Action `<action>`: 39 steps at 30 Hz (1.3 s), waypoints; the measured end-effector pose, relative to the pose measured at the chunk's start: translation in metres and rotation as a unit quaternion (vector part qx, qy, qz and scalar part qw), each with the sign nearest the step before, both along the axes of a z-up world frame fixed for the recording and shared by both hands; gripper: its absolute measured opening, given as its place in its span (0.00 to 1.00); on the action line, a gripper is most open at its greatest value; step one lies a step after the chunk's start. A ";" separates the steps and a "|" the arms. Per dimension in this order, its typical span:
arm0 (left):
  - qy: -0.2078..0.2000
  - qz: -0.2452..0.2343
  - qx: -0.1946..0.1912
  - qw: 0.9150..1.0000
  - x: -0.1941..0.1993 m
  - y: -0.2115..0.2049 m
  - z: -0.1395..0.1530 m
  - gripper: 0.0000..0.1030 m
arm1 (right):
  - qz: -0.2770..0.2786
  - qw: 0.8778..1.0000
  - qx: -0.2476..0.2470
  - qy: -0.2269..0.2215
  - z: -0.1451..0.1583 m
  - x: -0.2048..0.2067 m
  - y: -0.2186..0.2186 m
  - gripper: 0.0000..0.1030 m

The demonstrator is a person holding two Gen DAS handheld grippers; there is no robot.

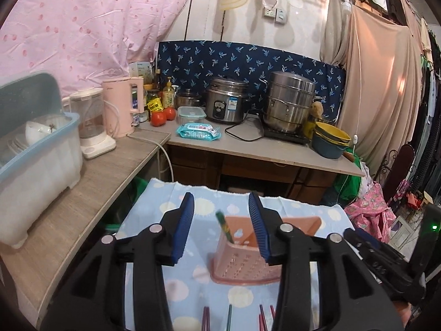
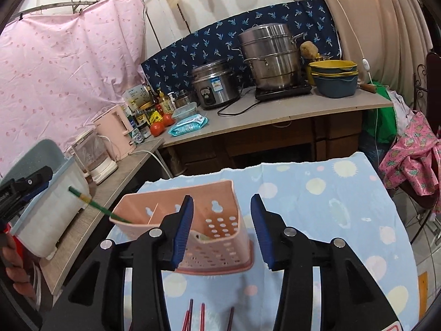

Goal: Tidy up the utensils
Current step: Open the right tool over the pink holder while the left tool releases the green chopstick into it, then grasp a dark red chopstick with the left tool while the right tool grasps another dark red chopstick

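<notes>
A pink perforated utensil holder (image 1: 242, 259) stands on a blue dotted cloth (image 1: 171, 284); it also shows in the right wrist view (image 2: 209, 229). A green chopstick (image 1: 224, 227) leans in its left compartment, sticking out to the left in the right wrist view (image 2: 96, 207). More chopsticks, red and green, lie on the cloth near the bottom edge (image 1: 230, 317), (image 2: 202, 315). My left gripper (image 1: 222, 229) is open and empty above the holder. My right gripper (image 2: 220, 231) is open and empty, its fingers straddling the holder's right part. The left gripper shows at the far left (image 2: 24, 184).
A wooden counter (image 1: 82, 190) on the left carries a dish bin (image 1: 35, 160), a blender (image 1: 91, 121) and a pink kettle (image 1: 121, 107). The back worktop (image 1: 248, 146) holds a rice cooker (image 1: 226, 102), a steamer pot (image 1: 289, 102), bowls, tomatoes and bottles.
</notes>
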State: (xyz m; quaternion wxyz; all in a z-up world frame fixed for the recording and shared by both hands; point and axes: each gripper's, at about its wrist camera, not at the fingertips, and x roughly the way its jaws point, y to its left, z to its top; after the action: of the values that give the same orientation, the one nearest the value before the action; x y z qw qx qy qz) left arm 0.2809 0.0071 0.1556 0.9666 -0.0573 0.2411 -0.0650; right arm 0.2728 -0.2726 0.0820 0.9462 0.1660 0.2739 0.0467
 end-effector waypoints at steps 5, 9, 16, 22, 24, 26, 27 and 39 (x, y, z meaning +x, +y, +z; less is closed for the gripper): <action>0.019 0.009 -0.002 1.000 -0.033 0.014 -0.012 0.38 | -0.001 1.000 -0.019 0.007 0.002 -0.047 0.004 0.43; 0.041 0.016 0.007 0.999 -0.065 0.026 -0.035 0.39 | 0.002 0.999 -0.036 0.025 -0.010 -0.091 0.011 0.46; 0.110 0.022 0.026 0.993 -0.124 0.040 -0.099 0.39 | 0.004 0.995 -0.056 0.080 -0.056 -0.168 0.028 0.46; 0.174 0.022 0.023 0.984 -0.164 0.048 -0.158 0.39 | 0.000 0.991 -0.059 0.121 -0.095 -0.214 0.042 0.46; 0.191 0.019 0.024 0.981 -0.173 0.047 -0.173 0.38 | 0.002 0.989 -0.062 0.133 -0.107 -0.222 0.048 0.46; 0.200 0.017 0.029 0.979 -0.180 0.047 -0.183 0.38 | 0.005 0.987 -0.069 0.143 -0.116 -0.228 0.055 0.46; 0.205 0.014 0.030 0.978 -0.183 0.047 -0.188 0.38 | 0.008 0.987 -0.069 0.147 -0.120 -0.230 0.058 0.46; 0.219 -0.004 0.032 0.975 -0.202 0.043 -0.203 0.38 | 0.016 0.984 -0.072 0.162 -0.134 -0.233 0.076 0.46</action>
State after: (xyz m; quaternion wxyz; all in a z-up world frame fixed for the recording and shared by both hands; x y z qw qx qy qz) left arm 0.0789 0.0498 -0.0476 0.8914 -0.0383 0.4492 -0.0466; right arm 0.0399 -0.1966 -0.0525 0.8979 0.0983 0.4289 0.0146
